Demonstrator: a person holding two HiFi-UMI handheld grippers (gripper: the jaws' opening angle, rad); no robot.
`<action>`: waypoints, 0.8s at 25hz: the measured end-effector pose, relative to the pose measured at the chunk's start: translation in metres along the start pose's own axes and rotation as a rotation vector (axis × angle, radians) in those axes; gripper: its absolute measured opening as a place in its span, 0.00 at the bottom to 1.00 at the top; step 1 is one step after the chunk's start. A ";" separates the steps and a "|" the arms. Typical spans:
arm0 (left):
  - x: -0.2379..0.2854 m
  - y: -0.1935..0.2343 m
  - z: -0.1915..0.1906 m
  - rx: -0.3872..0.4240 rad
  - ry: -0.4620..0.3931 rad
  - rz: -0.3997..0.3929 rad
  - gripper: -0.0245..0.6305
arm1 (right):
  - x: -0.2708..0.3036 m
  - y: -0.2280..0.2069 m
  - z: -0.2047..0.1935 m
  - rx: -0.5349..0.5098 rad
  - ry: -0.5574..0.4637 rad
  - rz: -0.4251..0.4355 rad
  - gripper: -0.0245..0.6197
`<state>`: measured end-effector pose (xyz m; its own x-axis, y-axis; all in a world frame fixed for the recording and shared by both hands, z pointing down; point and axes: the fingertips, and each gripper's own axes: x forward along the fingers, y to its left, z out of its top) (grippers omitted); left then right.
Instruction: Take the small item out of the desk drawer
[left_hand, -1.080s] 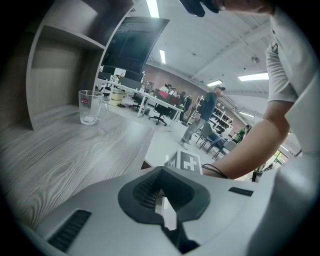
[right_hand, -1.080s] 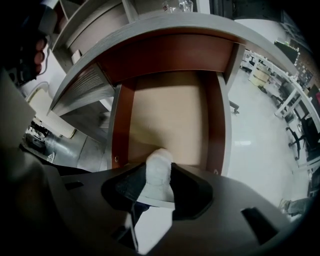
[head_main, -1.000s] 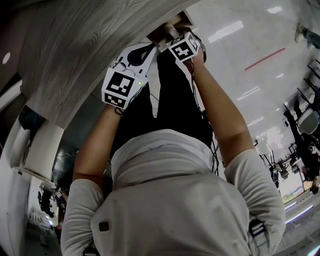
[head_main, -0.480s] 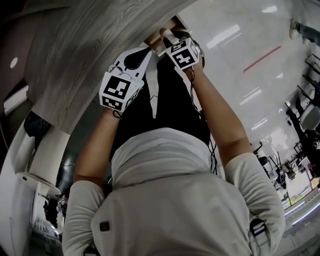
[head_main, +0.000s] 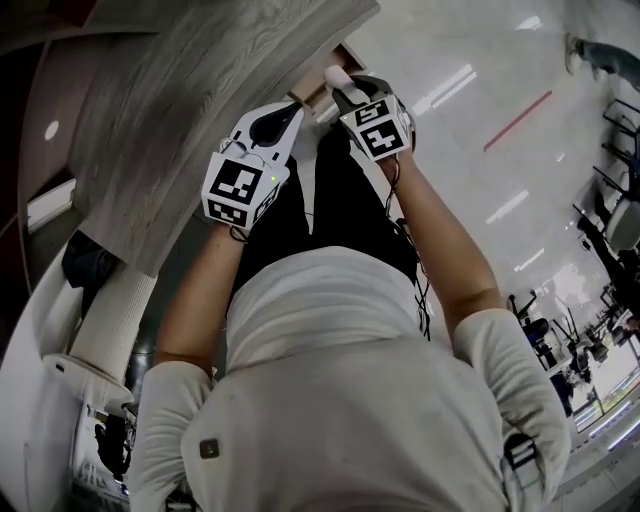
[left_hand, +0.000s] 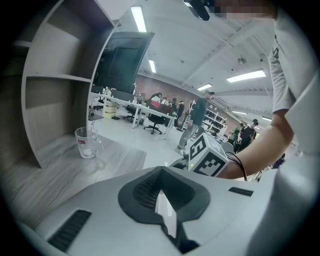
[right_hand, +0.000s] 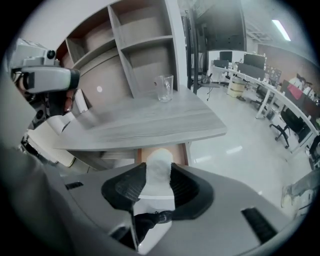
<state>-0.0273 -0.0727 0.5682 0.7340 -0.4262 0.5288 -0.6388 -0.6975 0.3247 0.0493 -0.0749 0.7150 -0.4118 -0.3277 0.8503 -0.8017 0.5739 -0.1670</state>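
My right gripper (head_main: 336, 88) is shut on a small white oblong item (head_main: 334, 75), held just off the desk's (head_main: 200, 100) front edge. In the right gripper view the item (right_hand: 158, 170) stands between the dark pads (right_hand: 186, 187) of that gripper (right_hand: 159, 176), above the open drawer (right_hand: 181, 152) with its brown inside, under the grey wood-grain desk top (right_hand: 150, 125). My left gripper (head_main: 288, 108) hangs close beside the right one, left of it. Its jaws (left_hand: 162, 207) show only a thin slit and nothing between them.
A clear glass mug (right_hand: 163, 88) stands on the desk near the shelf unit (right_hand: 145, 45); it also shows in the left gripper view (left_hand: 88, 142). The right gripper's marker cube (left_hand: 210, 157) is close on the left gripper's right. Beyond lie glossy floor (right_hand: 240, 135), office desks and chairs.
Both grippers have risen beside the desk edge. The white item has come up with the right gripper, away from the drawer opening. The grip looks the same.
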 end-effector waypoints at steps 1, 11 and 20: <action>-0.002 -0.003 0.005 0.007 -0.004 -0.004 0.06 | -0.009 0.001 0.004 0.002 -0.015 -0.002 0.28; -0.037 -0.032 0.064 0.104 -0.074 -0.045 0.06 | -0.103 0.013 0.059 -0.005 -0.165 -0.074 0.28; -0.067 -0.068 0.114 0.196 -0.135 -0.117 0.06 | -0.188 0.026 0.102 0.002 -0.303 -0.145 0.28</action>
<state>-0.0062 -0.0621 0.4217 0.8325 -0.4000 0.3833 -0.5009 -0.8391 0.2123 0.0618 -0.0749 0.4998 -0.4027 -0.6143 0.6786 -0.8624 0.5031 -0.0564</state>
